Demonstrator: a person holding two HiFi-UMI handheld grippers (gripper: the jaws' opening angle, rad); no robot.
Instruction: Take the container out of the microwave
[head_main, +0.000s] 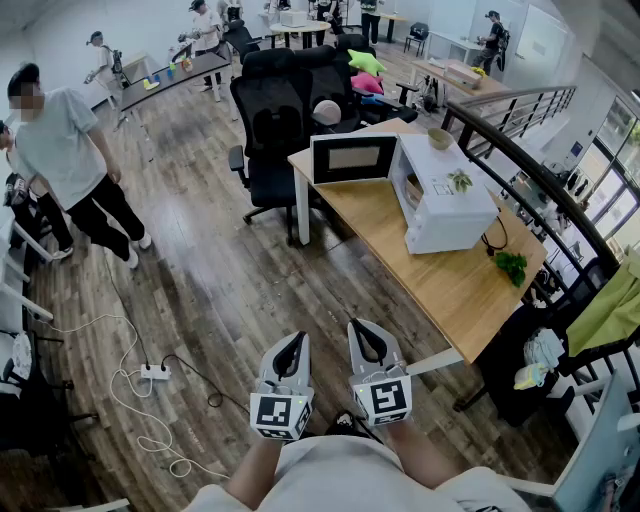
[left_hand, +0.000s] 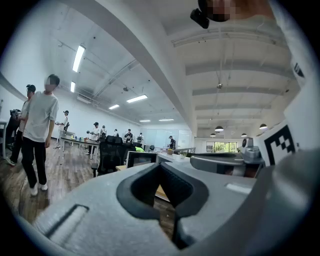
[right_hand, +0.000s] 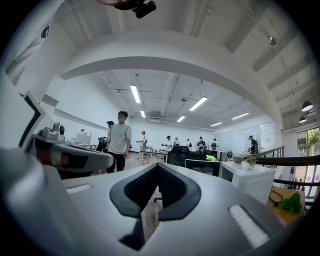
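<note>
The left gripper (head_main: 296, 338) and the right gripper (head_main: 359, 326) are held side by side, low and close to the body, near each other but not touching. Both are pointed forward over the wooden floor (head_main: 215, 290), with their marker cubes turned up toward the head camera. In the left gripper view the jaws of the left gripper (left_hand: 160, 166) are seen pressed together at the tips, with nothing between them. The same is seen of the right gripper (right_hand: 157, 165) in its own view: its jaws are closed and empty. Two bare forearms are seen running back from the cubes toward the body, and the hands themselves are hidden behind the grippers.

Well ahead of both grippers and off to their right, a white microwave (head_main: 445, 200) is set on a wooden table (head_main: 430, 285). Its door (head_main: 352, 158) is swung open on the side facing away from the grippers. Something round and pale (head_main: 412, 189) can be made out in the open cavity, but whether it is the container cannot be told. A small bowl (head_main: 440, 138) and a little plant (head_main: 460, 181) are placed on top of the microwave.

Beyond the table, black office chairs (head_main: 275, 130) are grouped. Far to the grippers' left, a person in a light shirt (head_main: 60, 150) is seen standing. A power strip (head_main: 155, 372) lies on the floor just left of the left gripper.
</note>
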